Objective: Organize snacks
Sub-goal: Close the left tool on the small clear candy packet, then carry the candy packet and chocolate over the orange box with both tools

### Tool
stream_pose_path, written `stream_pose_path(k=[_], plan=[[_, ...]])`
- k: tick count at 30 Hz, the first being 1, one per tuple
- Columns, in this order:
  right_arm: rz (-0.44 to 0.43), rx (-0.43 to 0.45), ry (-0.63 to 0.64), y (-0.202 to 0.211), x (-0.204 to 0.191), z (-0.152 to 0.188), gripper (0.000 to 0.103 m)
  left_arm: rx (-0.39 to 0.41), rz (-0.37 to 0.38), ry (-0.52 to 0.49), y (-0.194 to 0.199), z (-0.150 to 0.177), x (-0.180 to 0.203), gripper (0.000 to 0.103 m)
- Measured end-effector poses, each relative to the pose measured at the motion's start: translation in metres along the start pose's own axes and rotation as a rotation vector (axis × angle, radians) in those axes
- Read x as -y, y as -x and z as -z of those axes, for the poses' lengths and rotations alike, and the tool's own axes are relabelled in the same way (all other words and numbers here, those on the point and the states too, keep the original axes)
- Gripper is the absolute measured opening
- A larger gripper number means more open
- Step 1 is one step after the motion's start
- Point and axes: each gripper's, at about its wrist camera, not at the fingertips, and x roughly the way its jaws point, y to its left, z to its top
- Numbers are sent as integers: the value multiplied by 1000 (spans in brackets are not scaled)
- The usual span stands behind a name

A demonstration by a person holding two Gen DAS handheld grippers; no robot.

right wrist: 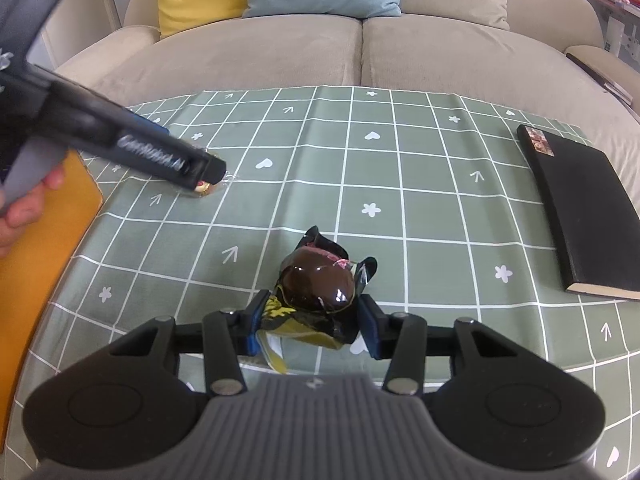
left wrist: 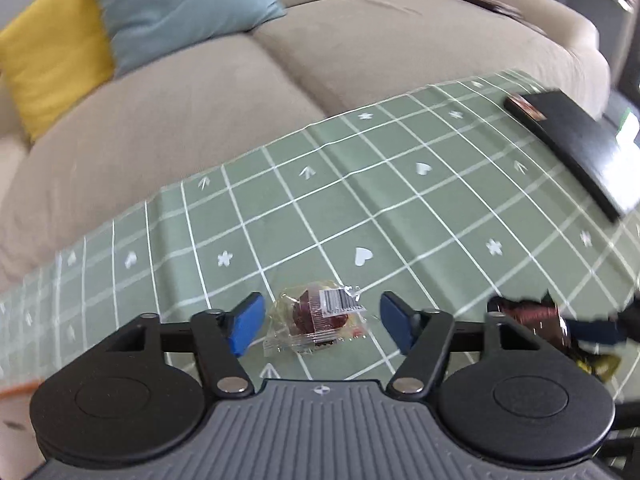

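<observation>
left wrist view: your left gripper (left wrist: 320, 322) straddles the clear-wrapped snack (left wrist: 316, 316) on the tablecloth (left wrist: 360, 208), jaws apart; slippery film may skid aside. your right gripper (right wrist: 310, 320) is clamped on the dark-wrapped snack (right wrist: 318, 284).

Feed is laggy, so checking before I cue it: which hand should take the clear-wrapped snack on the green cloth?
Left. The left gripper has its jaws open on either side of the clear-wrapped snack, not yet pressing it. The right gripper is already shut on the dark-wrapped snack.

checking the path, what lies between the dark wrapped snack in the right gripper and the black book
Only bare green checked cloth lies between dark wrapped snack and black book, in the right wrist view.
</observation>
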Motion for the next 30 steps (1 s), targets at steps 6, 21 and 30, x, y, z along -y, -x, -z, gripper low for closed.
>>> stream_pose_path(k=[6,21,30], plan=[[4,3,11,-2,-1,2,45,16,36,60,4,6,-7,60],[34,28,-16,27,-9,6,38,75,84,175,60,20,-3,57],[-18,110,-29,83,-30,9,37,206,160,256,143,54,-4,57]])
